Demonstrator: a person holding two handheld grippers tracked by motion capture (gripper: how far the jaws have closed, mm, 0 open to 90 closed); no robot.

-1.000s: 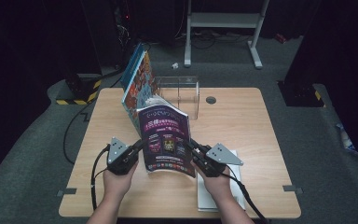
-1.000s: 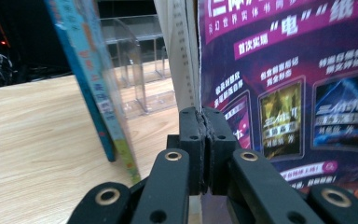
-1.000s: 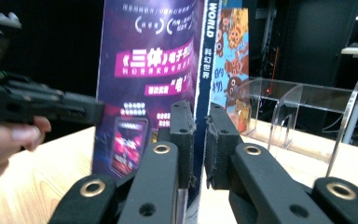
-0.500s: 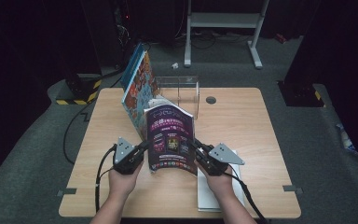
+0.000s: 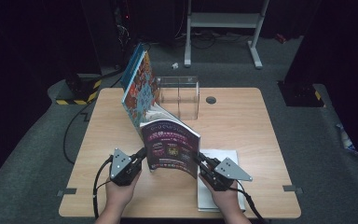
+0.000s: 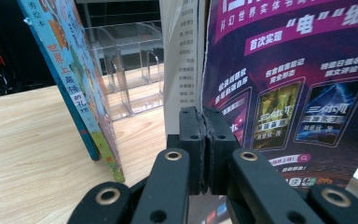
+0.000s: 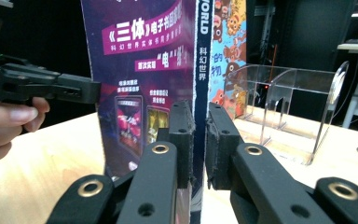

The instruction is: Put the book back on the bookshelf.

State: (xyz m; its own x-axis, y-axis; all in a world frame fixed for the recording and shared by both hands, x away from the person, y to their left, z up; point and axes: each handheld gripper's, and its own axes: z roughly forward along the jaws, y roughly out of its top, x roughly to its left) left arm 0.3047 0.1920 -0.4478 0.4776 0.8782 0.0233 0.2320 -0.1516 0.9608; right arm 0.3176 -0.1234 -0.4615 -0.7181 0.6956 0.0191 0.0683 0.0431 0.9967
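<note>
We hold a purple magazine upright over the near middle of the wooden surface. Our left gripper has its jaws pinched on the cover's open edge, and our right gripper clamps its jaws on the spine. Behind stands a colourful picture book, leaning beside a clear acrylic rack. White sheets lie beneath our right hand.

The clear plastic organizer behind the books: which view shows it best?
The high view: the clear organizer appears whole, standing on the table beside the colourful book. The right gripper view shows its dividers close, but cropped; in the left gripper view books partly hide it.
</note>
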